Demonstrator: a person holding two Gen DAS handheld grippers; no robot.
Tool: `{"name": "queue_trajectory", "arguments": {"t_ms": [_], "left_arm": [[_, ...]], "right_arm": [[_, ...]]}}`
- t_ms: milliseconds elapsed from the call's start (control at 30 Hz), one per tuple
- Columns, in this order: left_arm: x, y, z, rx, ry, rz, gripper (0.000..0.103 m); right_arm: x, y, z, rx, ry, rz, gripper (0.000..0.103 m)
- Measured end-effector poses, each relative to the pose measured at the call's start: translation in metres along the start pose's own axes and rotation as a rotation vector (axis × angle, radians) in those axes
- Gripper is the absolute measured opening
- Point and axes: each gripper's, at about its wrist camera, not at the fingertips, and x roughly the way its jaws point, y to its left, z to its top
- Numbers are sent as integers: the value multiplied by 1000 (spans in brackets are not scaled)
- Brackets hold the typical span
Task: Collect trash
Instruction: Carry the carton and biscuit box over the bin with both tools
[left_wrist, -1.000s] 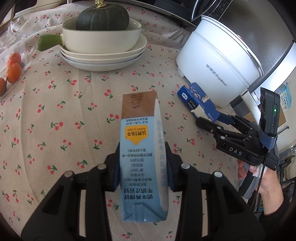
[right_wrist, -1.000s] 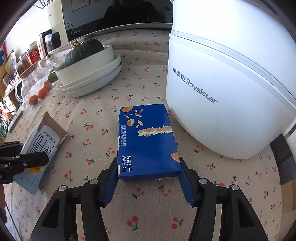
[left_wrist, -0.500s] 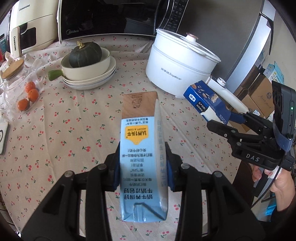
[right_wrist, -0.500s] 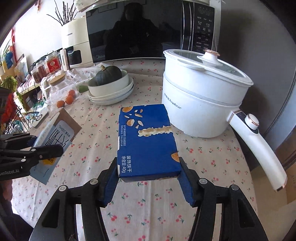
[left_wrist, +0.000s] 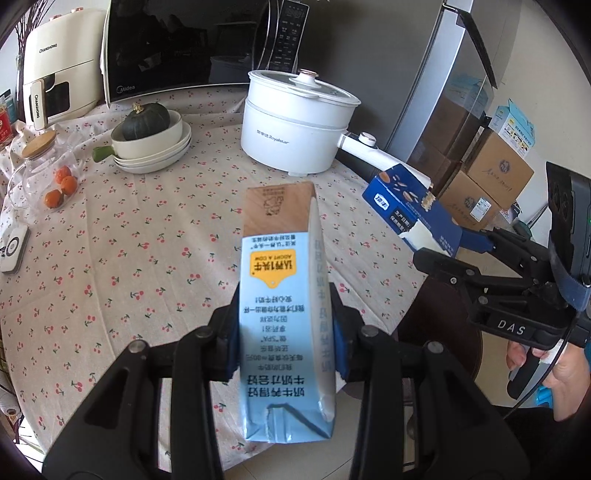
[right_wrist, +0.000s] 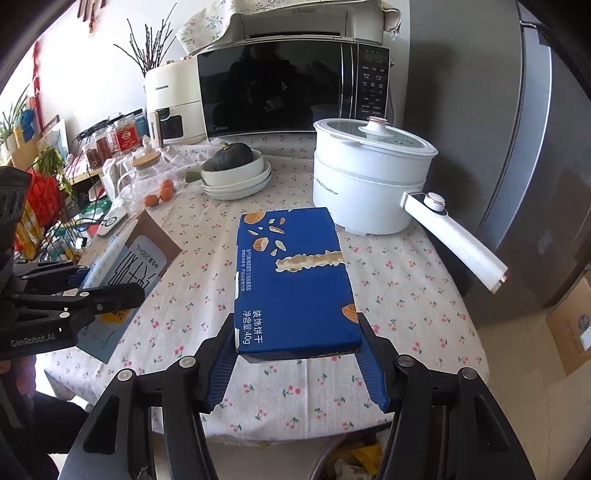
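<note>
Place: we record a home kitchen.
Evidence: we see a microwave (right_wrist: 280, 85), electric pot (right_wrist: 365, 181), fridge (right_wrist: 517, 147), cherry-print tablecloth (left_wrist: 129, 240).

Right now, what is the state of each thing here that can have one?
milk carton: held off the table, top torn open.
biscuit box: held off the table, lying flat.
left gripper: shut on the carton.
right gripper: shut on the box.
electric pot: lid on.
glass jar: lid on.

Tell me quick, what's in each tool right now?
Left tool: closed on the milk carton, lifted above the table.
Right tool: closed on the blue biscuit box, also lifted.
</note>
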Motion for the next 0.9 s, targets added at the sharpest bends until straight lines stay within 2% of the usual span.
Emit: {"name": "queue_trajectory", "arguments": {"t_ms": [500,733,900], "left_arm": [[6,-49,-48,30,23,-64,41],[21,-79,-59,68,57,-121,41],[34,-96,-64,82,85,-160,41]], "right_arm": [[-46,-23,-78,67,20,-96,61],[-43,-49,-108,190,134,-144,61],[-34,-77,-138,292,260,-169,61]]}}
